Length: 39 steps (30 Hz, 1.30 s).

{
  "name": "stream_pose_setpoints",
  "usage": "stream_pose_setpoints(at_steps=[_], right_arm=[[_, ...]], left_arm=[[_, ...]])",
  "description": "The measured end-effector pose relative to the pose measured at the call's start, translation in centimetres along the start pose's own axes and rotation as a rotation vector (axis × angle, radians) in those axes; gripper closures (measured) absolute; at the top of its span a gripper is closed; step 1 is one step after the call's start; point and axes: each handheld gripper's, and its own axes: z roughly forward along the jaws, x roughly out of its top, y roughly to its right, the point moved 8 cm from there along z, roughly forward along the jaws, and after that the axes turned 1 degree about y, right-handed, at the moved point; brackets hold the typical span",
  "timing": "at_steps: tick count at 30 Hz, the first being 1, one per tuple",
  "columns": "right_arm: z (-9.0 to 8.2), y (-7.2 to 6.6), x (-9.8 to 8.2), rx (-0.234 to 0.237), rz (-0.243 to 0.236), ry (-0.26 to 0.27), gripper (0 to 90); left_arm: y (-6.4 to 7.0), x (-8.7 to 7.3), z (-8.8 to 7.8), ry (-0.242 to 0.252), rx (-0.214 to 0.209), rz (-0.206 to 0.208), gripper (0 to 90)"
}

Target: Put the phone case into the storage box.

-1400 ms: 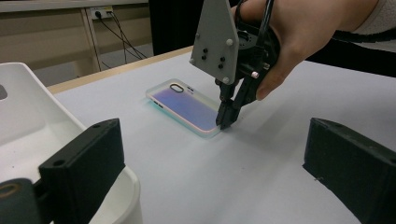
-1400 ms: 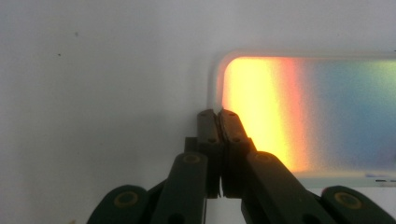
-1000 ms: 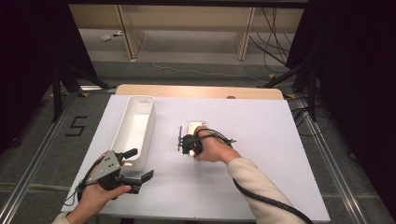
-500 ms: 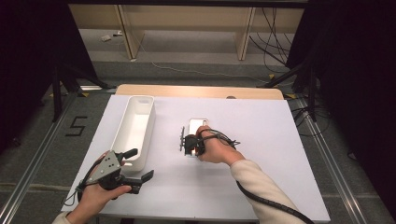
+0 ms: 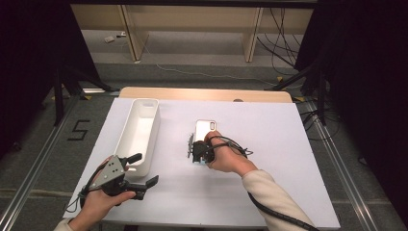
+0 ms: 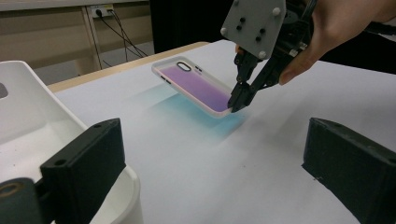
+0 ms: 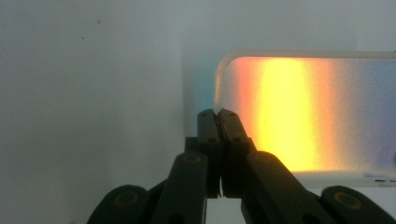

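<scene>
Our right tool (image 6: 236,99) is clamped on the near short edge of the iridescent white-rimmed phone case (image 6: 195,85), tilting it off the white counter (image 5: 288,144). Our left tool (image 5: 142,169) stands apart beside the long white plastic tray (image 5: 139,130), with open counter between them.

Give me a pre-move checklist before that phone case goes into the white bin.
1. Right gripper shut on the phone case edge: ok, jaws pinch its near rim.
2. Case clear of the table: not ok, near end raised, far end low; contact cannot tell.
3. White bin ready to receive: ok, nothing shows inside it.
4. Left gripper out of the way: not ok, it sits open at the bin's near end.
5. Grip firm enough to carry: cannot tell, only the edge is held.
</scene>
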Motion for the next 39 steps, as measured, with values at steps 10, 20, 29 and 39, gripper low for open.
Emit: stream_pose_setpoints(at_steps=[10,20,29,39], right_arm=[[-1.4,-0.7,-0.3,-0.029,0.053,0.03,89.6],[-2.1,-1.2,-0.4,-0.06,0.02,0.052,89.6],[-2.4,-1.9,-0.3,-0.068,0.034,0.059,89.5],[-2.8,-2.2,-0.2,-0.091,0.026,0.063,89.5]], left_arm=[[0.0,0.0,0.0,-0.001,-0.002,0.003,5.0],[0.0,-0.1,0.0,-0.007,0.003,0.001,5.0],[0.0,-0.1,0.1,-0.008,0.003,0.0,5.2],[0.2,0.5,0.4,0.012,0.0,-0.009,6.7]])
